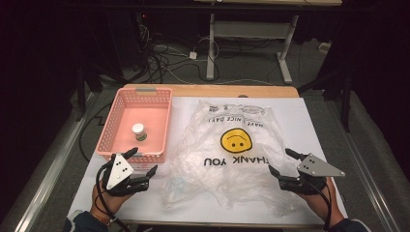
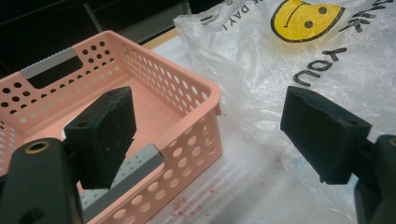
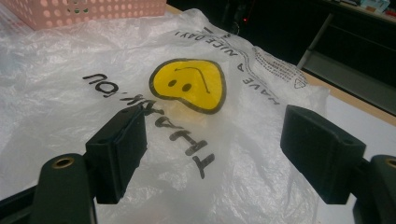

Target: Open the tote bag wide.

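Your left tongs (image 1: pixel 143 161) and right tongs (image 1: pixel 280 162) both gape wide, holding nothing; between them the crumpled plastic bag (image 1: pixel 227 150) lies flat on the bench (image 1: pixel 309 121).

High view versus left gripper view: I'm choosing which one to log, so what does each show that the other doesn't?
High view alone: the small white-capped bottle standing inside the pink basket, the right gripper open at the plastic bag's right edge, both hands, and the floor cables beyond the table.

Left gripper view alone: red specks on the white table cover beside the basket, and the basket's grey near-rim handle strip up close.

Both: the pink basket, the smiley-face bag, and the left gripper with its jaws apart, holding nothing.
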